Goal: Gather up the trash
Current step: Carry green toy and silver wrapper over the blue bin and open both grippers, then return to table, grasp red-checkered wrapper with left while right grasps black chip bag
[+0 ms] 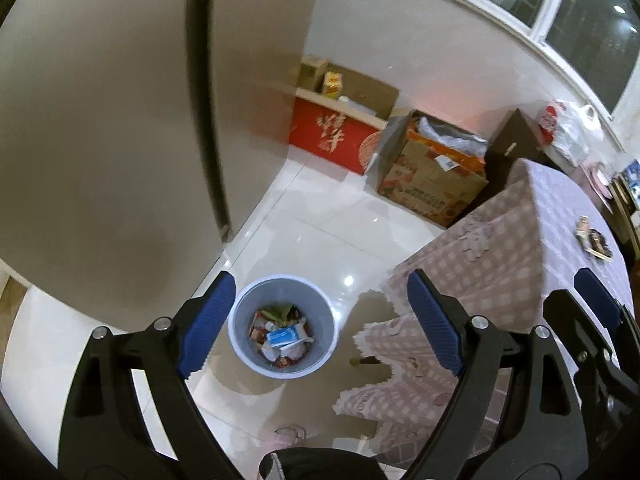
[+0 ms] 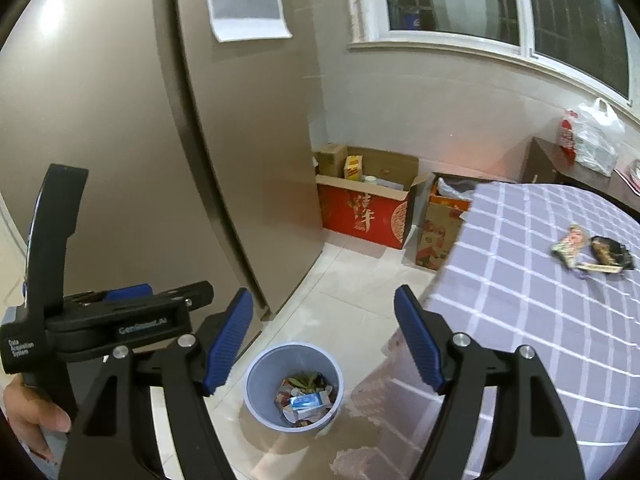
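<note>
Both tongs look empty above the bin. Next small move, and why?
Probably swing the right tongs right, toward the wrappers on the checked tablecloth. Both the right and the left tongs are open and hold nothing, the trash bin on the floor already holds scraps, and those wrappers are the only loose trash visible on the table.

In my right wrist view, the wrappers on the table are blurred, so I cannot read them. The items inside the trash bin are too small to identify. In my left wrist view, the pink slipper is partly hidden behind a dark shape.
</note>
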A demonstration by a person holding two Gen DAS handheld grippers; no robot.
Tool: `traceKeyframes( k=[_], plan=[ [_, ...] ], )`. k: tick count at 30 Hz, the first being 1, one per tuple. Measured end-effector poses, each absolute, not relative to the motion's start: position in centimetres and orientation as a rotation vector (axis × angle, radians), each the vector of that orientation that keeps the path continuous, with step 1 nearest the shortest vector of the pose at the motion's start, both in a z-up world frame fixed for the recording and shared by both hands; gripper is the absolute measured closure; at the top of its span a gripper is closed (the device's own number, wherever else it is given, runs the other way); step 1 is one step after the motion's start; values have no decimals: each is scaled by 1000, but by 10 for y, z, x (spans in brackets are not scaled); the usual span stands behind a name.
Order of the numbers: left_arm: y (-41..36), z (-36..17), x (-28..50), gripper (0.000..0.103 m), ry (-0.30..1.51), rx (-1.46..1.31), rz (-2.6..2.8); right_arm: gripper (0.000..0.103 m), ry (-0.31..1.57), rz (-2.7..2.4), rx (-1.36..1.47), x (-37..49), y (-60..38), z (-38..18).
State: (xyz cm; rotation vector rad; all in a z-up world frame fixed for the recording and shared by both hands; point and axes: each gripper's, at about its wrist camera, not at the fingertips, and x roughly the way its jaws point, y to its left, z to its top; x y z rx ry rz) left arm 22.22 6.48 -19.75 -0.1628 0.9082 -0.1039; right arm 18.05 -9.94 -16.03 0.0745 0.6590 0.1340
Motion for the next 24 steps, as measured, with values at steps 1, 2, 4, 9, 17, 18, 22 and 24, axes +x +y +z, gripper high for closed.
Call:
traceKeyframes(
  k=[1,2,4,9,17,18,22,24],
  plan=[
    [59,-193,220,17,900,-157,-113,31,653,124,85,177,-108,-156],
    [49,-186,218,17,889,-144,-131,31,647,113,97,173,-118,-151],
    [30,-176,215,17,873,-121,-165,28,637,96,114,167,-135,-144],
    [-41,-153,211,17,840,-35,-287,28,614,27,156,145,-198,-124],
    [-165,-138,221,17,811,104,-492,27,614,-173,213,129,-317,-116],
    [-177,-138,222,17,806,124,-507,26,623,-203,225,130,-336,-118],
    [-228,-146,235,17,797,208,-565,26,668,-249,282,136,-386,-132],
    [-251,-154,245,17,809,238,-584,26,692,-258,311,142,-403,-142]
  ],
)
